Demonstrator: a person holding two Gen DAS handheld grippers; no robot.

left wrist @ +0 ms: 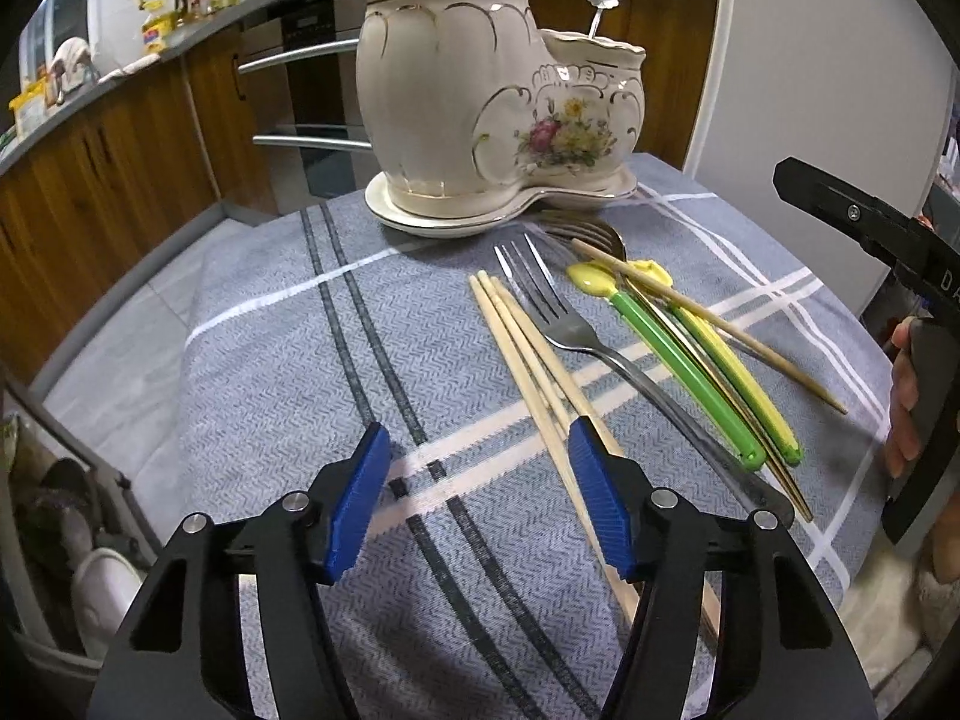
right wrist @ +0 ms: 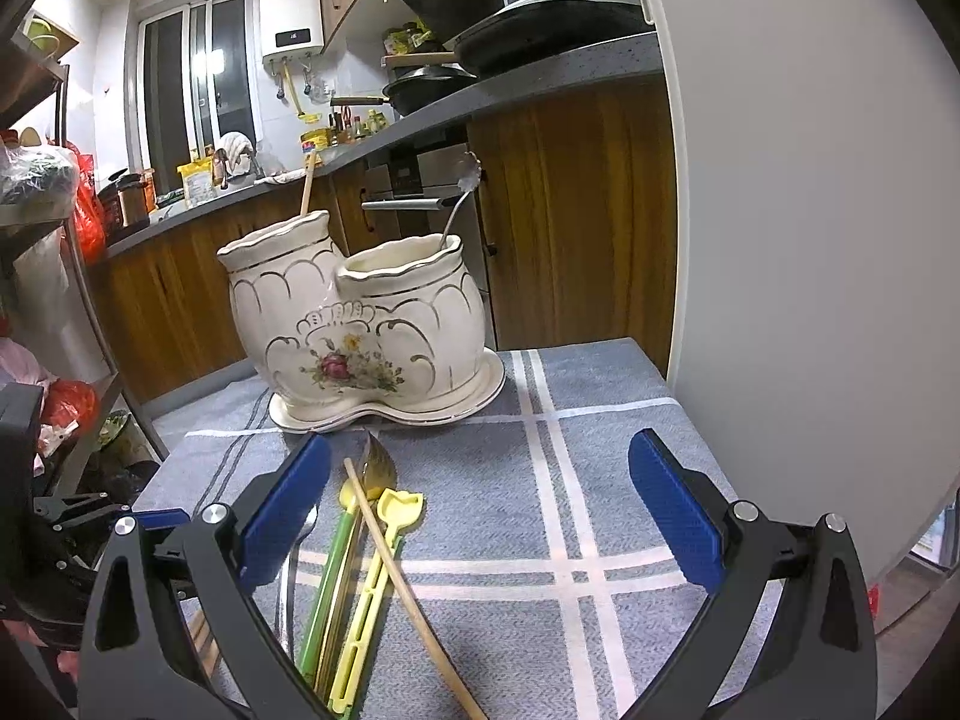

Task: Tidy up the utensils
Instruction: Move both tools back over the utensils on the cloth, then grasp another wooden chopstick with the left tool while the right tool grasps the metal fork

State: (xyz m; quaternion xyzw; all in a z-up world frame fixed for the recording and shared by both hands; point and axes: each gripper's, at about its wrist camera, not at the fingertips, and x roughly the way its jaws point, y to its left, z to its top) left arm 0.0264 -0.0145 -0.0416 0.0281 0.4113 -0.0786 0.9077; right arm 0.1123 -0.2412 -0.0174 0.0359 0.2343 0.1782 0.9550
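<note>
Domestic kitchen. Indicated by grey stone-look countertop (right wrist: 420,114) over brown wooden base cabinets (right wrist: 576,210), built-in steel-handled oven (right wrist: 420,186), black pans (right wrist: 432,84) on the counter, white wall-mounted water heater (right wrist: 292,18), and bottled condiments (right wrist: 354,123) near the sliding window (right wrist: 192,78).

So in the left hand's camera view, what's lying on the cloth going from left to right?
Bundle of chopsticks → steel fork → green-handled spoon → yellow-green-handled utensil → single wooden chopstick.
</note>
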